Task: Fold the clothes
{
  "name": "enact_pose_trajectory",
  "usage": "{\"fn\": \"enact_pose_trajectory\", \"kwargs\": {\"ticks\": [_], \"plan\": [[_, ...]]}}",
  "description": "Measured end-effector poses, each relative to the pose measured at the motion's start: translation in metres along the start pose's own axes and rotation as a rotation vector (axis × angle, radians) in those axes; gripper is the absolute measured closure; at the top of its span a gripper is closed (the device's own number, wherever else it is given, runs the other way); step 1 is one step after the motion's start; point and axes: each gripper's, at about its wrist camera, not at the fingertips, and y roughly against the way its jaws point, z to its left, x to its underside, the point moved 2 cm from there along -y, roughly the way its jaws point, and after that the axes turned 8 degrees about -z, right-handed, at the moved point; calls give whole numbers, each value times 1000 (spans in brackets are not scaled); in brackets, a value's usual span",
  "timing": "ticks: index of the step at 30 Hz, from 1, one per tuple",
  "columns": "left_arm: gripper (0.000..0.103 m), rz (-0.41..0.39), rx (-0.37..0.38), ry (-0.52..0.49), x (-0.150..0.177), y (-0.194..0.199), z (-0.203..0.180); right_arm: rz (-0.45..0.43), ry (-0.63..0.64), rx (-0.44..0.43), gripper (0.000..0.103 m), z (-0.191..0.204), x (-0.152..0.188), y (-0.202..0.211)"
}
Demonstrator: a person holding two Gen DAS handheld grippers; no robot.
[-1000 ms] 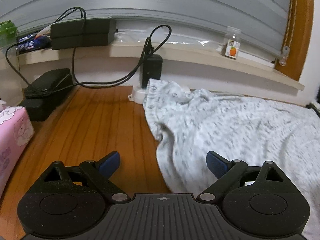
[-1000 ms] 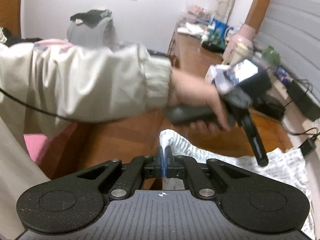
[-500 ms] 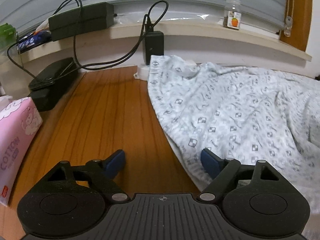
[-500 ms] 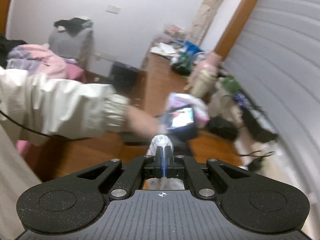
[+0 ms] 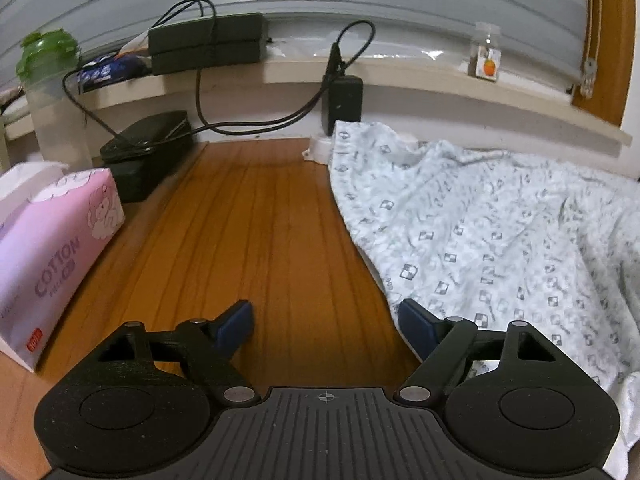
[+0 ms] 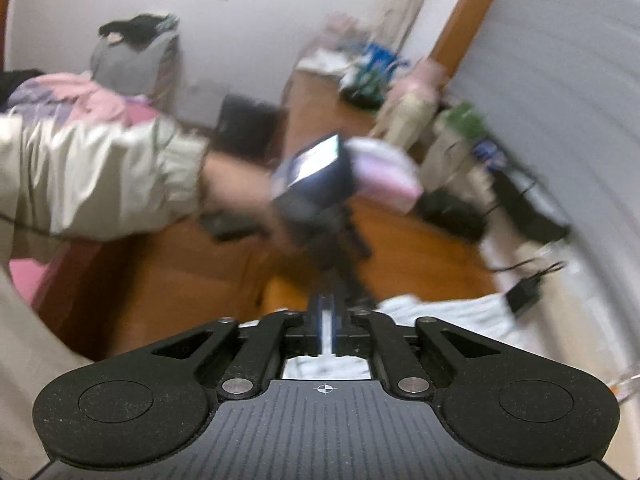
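A pale patterned garment (image 5: pixel 492 232) lies spread over the right half of the wooden table (image 5: pixel 248 224). My left gripper (image 5: pixel 326 320) is open just above the table, its right finger at the garment's near left edge and its left finger over bare wood. In the right wrist view my right gripper (image 6: pixel 326 316) is shut on a thin fold of the same garment (image 6: pixel 448 316), which trails below and to the right. A person's hand and cream sleeve (image 6: pixel 100 176) hold the other gripper handle ahead; this view is blurred.
A pink tissue box (image 5: pixel 48 256) stands at the left, with a black case (image 5: pixel 148 156) and a green-capped bottle (image 5: pixel 52 96) behind it. Cables and a black adapter (image 5: pixel 342 98) run along the back ledge, where a small jar (image 5: pixel 486 56) stands.
The left gripper has drawn back and left, so more bare wood and the tissue box show. The right gripper has swung with the cloth still pinched, and the garment has flattened out.
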Motion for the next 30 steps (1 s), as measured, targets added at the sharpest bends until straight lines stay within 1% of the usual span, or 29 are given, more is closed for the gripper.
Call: {"fn": "enact_pose_trajectory", "kwargs": {"ticks": [3, 4, 5, 8, 9, 11, 12, 13, 14, 15, 16, 17, 18, 21, 22, 24, 27, 28, 29, 30], "plan": [[20, 3, -13, -31, 1, 1, -2, 24, -13, -18, 88, 7, 10, -13], [20, 1, -18, -41, 2, 1, -2, 32, -17, -24, 84, 9, 14, -18], [20, -2, -19, -48, 2, 0, -3, 40, -21, -30, 82, 12, 17, -22], [20, -11, -32, -69, 0, -6, -4, 63, -33, -47, 80, 18, 28, -36], [20, -14, -43, -80, -2, -8, -5, 71, -38, -53, 80, 21, 31, -40], [22, -19, -113, -150, -8, -16, -9, 87, -46, -65, 77, 25, 38, -49], [25, -24, -167, -202, -12, -23, -16, 95, -50, -71, 77, 28, 41, -54], [32, -27, -223, -263, -16, -31, -23, 101, -54, -75, 77, 29, 45, -57], [36, -24, -254, -309, -19, -39, -29, 100, -58, -72, 77, 28, 46, -57], [47, -17, -267, -347, -22, -47, -36, 100, -63, -70, 77, 26, 48, -56], [61, -10, -277, -381, -26, -55, -42, 102, -68, -72, 77, 26, 51, -57], [69, 0, -265, -385, -28, -60, -46, 104, -72, -74, 77, 26, 54, -57], [77, 7, -249, -368, -30, -61, -45, 108, -73, -71, 77, 27, 58, -58], [76, 25, -201, -315, -35, -65, -43, 110, -84, -38, 77, 21, 69, -59], [75, 20, -177, -282, -36, -62, -38, 113, -99, -34, 76, 17, 73, -58], [74, 4, -130, -215, -37, -57, -28, 114, -122, -16, 76, 10, 80, -55], [74, -88, -45, -142, -41, -33, -20, 107, -146, 15, 75, 1, 89, -50], [74, -108, 3, -113, -44, -25, -20, 102, -154, 22, 74, -2, 91, -49], [74, -126, 51, -85, -46, -17, -21, 97, -161, 28, 69, -5, 92, -48], [77, -133, 102, -69, -47, -11, -24, 92, -168, 34, 66, -7, 93, -47]]}}
